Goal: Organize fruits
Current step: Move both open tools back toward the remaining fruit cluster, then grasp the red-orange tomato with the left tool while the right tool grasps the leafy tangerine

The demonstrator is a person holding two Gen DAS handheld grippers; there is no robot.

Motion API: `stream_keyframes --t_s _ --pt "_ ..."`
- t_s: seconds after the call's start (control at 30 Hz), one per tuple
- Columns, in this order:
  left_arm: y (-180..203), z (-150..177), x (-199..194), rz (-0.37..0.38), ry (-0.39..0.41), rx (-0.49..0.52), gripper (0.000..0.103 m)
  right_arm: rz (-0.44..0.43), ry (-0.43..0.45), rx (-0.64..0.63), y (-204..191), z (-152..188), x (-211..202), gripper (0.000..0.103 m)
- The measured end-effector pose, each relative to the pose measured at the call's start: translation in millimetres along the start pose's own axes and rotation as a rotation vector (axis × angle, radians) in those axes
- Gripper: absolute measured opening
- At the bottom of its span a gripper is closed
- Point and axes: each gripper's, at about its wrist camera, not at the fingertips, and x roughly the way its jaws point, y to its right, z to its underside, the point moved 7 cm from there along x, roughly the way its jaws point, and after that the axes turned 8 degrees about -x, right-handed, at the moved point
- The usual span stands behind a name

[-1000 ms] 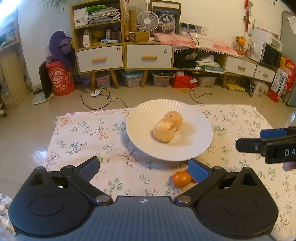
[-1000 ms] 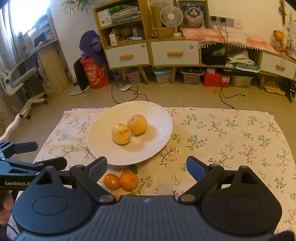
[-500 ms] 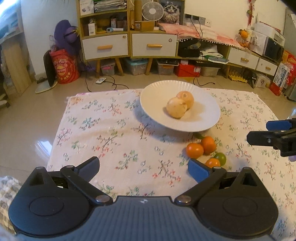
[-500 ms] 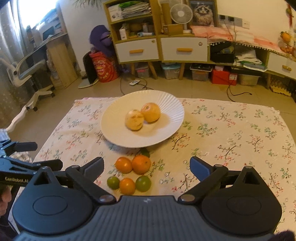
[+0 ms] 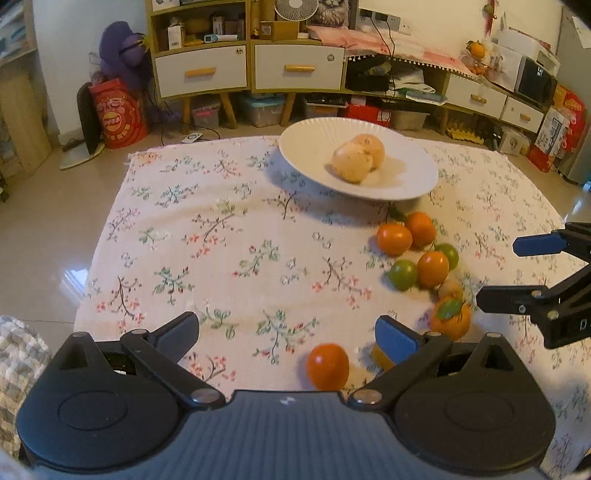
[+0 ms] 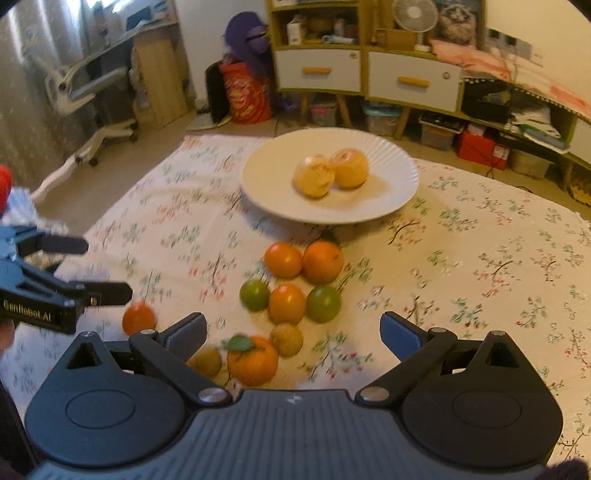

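the left tongs (image 5: 286, 332) stand wide apart with nothing clamped; a lone orange (image 5: 328, 366) lies on the cloth between the fingers near the bottom of the left wrist view, untouched as far as i can tell. the right tongs (image 6: 293, 330) are spread just as wide and also empty, angled down over the loose fruit. both look to be held low and open so that either can close on a piece, probably the next step in sorting.

the white plate (image 6: 399, 192) sits in the upper middle of the right wrist view with two pale yellow fruits (image 6: 330, 176) touching each other on it. just below the plate lies a cluster of oranges and green fruits (image 6: 291, 284), packed close, with a leafed orange (image 6: 253, 360) and small brownish fruits nearer the camera. the plate already holding two suggests it is the collecting spot.

the surface is covered by a floral cloth (image 5: 207, 236) and sits low over a tiled floor. behind it stand a shelf unit with white drawers (image 5: 251, 70), a purple plush toy (image 5: 123, 48) and a desk fan (image 6: 412, 14).
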Motion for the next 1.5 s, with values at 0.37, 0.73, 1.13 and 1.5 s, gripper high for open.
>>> stream_keyframes --t_s 0.37,0.73,1.13,1.5 --pt "-3.1 24.4 12.7 0.016 -0.019 0.025 0.084 0.018 -0.009 -0.072 -10.9 21.3 10.1 0.1" --pt "-3.6 39.3 24.7 0.032 -0.039 0.035 0.082 0.004 -0.051 -0.112 -24.3 36.4 28.4 0.086" --pt "7.7 38.4 24.1 0.104 -0.045 0.047 0.054 -0.028 -0.029 -0.108 -29.1 29.2 26.5 0.057" --pt "12.7 34.9 24.2 0.131 -0.05 0.041 0.029 -0.066 -0.048 -0.114 -37.1 28.4 26.2 0.039"
